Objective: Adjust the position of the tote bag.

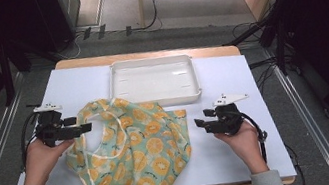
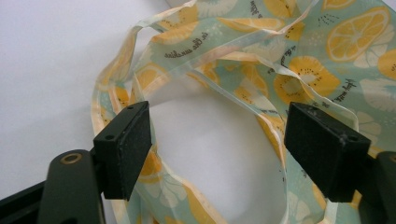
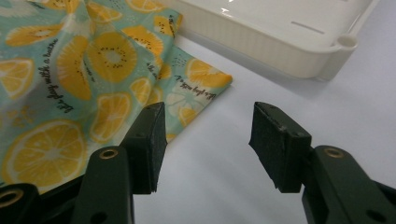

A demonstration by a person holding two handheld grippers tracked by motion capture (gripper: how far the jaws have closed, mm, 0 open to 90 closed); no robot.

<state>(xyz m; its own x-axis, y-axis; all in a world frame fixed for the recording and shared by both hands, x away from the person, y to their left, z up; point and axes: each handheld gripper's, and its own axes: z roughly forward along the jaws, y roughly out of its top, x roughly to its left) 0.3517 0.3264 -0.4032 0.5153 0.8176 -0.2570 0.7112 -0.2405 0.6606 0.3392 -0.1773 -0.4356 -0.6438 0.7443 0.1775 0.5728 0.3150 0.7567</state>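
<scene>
A pale green cloth bag [image 1: 134, 148] printed with orange slices lies crumpled on the white table [image 1: 240, 135], its lower end hanging over the front edge. My left gripper [image 1: 85, 124] is open at the bag's left side, above the handle loop [image 2: 205, 79]; the loop lies between and beyond its pads [image 2: 126, 149], and nothing is gripped. My right gripper [image 1: 201, 125] is open just right of the bag, apart from it. In the right gripper view the bag's corner [image 3: 205, 81] lies ahead of the left pad [image 3: 149, 144], with bare table between the jaws.
A shallow white tray [image 1: 153, 80] stands behind the bag, near the table's far edge; its rim and corner [image 3: 299, 51] lie close ahead of my right gripper. Bare table surface stretches to the right [image 1: 259, 152] and far left [image 1: 70, 85]. Cables lie on the floor beyond.
</scene>
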